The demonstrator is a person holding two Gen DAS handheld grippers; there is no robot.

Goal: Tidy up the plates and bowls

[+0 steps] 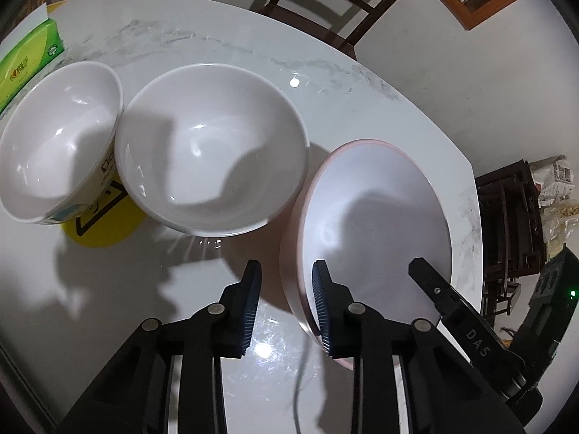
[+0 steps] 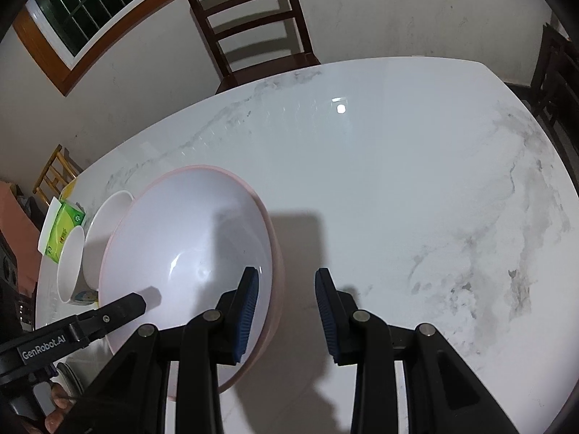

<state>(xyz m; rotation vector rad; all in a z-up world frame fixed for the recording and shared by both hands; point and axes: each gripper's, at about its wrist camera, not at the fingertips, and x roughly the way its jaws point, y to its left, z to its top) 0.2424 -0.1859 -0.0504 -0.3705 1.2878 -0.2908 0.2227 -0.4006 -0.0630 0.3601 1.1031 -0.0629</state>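
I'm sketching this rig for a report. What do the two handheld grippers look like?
Both the left gripper and the right gripper are black plastic linkages with silver pivot pins. Their fingers carry ribbed dark-blue pads. White lettering marks the bodies: "DAS" on the right one, "GenRobot.AI" on the left. A thin grey cable trails under the left gripper. No sleeves show.

The desk [image 1: 217,36] is viewed closely from above by both wrist cameras, facing forward; the pink bowl [image 1: 380,209] is shared.

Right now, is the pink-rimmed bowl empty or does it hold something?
Empty. Both wrist views show the pink-rimmed bowl's bare white inside, with only shadows and glare; the left gripper and right gripper straddle its rim, open.
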